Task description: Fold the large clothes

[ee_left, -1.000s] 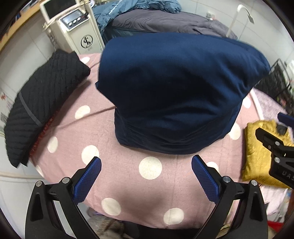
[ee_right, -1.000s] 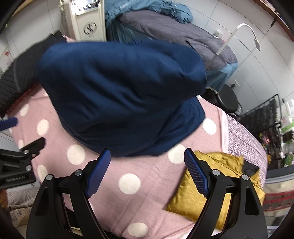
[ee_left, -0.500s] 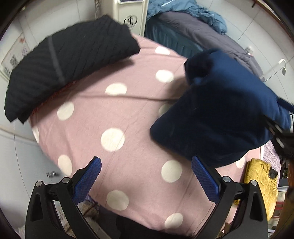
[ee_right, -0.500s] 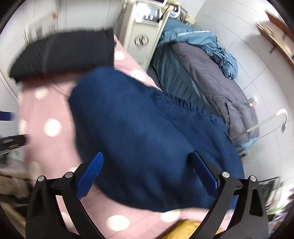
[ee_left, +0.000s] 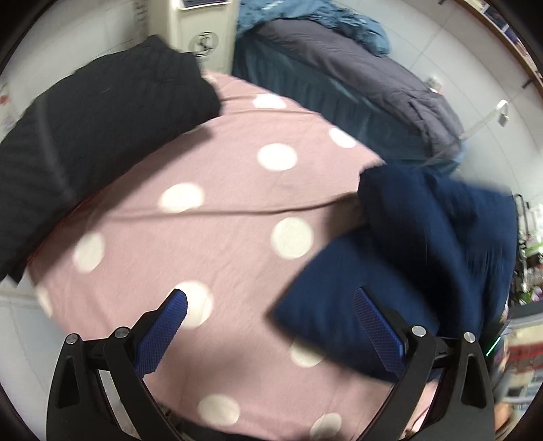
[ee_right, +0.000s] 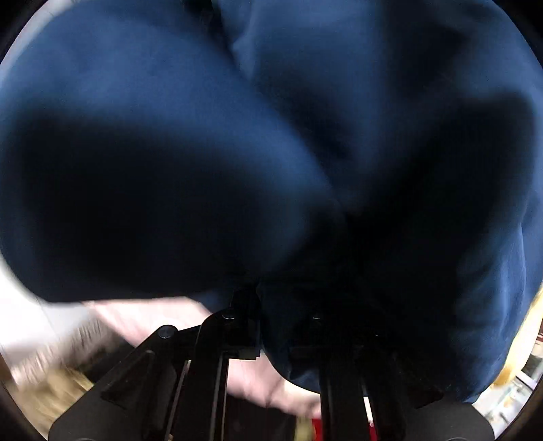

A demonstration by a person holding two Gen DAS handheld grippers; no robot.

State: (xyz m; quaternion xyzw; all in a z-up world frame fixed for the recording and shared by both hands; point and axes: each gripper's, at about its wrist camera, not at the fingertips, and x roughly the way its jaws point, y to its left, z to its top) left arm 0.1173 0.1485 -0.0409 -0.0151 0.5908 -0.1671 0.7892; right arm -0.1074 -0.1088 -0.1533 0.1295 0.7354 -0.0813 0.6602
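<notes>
A folded navy garment hangs lifted off the pink polka-dot bed cover at the right of the left wrist view. My left gripper is open and empty above the cover, with the garment's lower edge by its right finger. In the right wrist view the navy garment fills almost the whole frame. My right gripper is closed, with its fingers close together and the cloth bunched between them. The fingertips are hidden by the fabric.
A folded black knit garment lies at the cover's far left. A white appliance stands behind it. A bed with grey and blue bedding lies beyond. A wire rack is at the far right.
The right gripper went from open above the garment to shut on it and has lifted it. The garment has shifted to the right. The left gripper stayed open and swung left.
</notes>
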